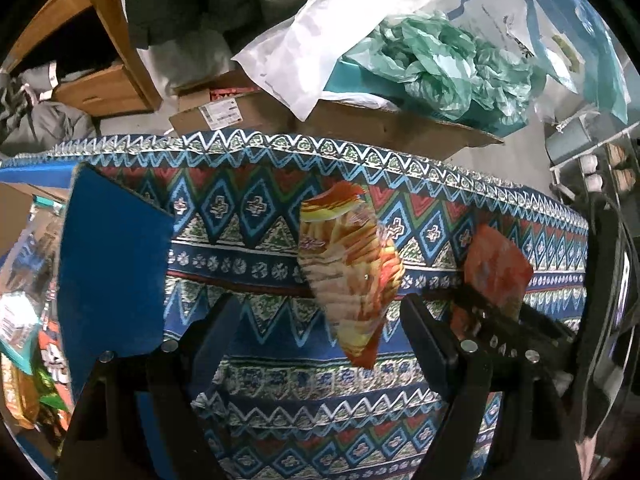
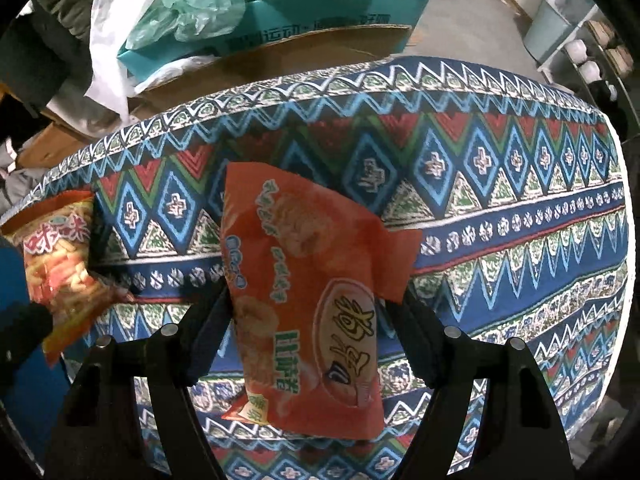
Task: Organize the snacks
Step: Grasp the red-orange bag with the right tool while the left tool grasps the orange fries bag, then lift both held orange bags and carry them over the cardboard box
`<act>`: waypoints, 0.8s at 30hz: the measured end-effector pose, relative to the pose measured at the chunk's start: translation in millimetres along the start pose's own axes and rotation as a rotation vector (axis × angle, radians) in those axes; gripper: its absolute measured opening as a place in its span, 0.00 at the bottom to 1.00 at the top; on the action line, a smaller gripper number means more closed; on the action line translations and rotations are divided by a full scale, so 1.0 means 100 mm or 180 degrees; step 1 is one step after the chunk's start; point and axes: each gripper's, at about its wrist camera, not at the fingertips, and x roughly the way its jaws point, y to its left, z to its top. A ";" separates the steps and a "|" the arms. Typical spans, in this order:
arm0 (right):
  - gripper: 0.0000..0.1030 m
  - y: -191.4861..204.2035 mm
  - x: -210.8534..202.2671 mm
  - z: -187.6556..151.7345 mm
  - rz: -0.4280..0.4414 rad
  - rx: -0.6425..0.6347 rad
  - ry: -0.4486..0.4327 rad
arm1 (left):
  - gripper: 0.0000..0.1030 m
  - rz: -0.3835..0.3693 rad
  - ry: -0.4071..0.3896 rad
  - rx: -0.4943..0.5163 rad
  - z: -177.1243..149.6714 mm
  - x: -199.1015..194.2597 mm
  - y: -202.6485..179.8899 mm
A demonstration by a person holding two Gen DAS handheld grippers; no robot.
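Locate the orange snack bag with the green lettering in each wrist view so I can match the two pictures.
Left wrist view: the orange snack bag lies at right of centre, partly behind the right gripper's dark fingers.
Right wrist view: the same bag fills the centre, between the open fingers.
Shared landmark: the yellow-red chip bag, lying on the patterned cloth beside it.

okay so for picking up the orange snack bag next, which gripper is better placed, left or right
Right. The right gripper points down over the orange snack bag, open jaws on either side of it. The left gripper is lined up over the yellow chip bag instead.
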 end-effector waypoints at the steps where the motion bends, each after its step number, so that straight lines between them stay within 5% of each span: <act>1: 0.76 -0.02 0.00 -0.01 0.0024 0.0005 -0.0010 | 0.81 -0.0019 0.0024 -0.0033 0.01 0.03 -0.01; 18: 0.75 0.01 0.07 -0.22 -0.0095 -0.0164 -0.0203 | 0.84 -0.0033 0.0089 -0.0249 0.13 0.40 -0.07; 21: 0.59 0.01 0.03 -0.27 -0.0094 -0.0184 -0.0269 | 0.70 -0.0045 -0.0003 -0.0172 0.13 0.35 -0.08; 22: 0.57 0.01 0.02 -0.29 -0.0098 -0.0193 -0.0270 | 0.59 -0.0092 -0.0030 -0.0137 0.13 0.33 -0.08; 24: 0.52 0.02 0.02 -0.29 -0.0095 -0.0220 -0.0270 | 0.58 -0.0100 -0.0029 -0.0089 0.13 0.31 -0.11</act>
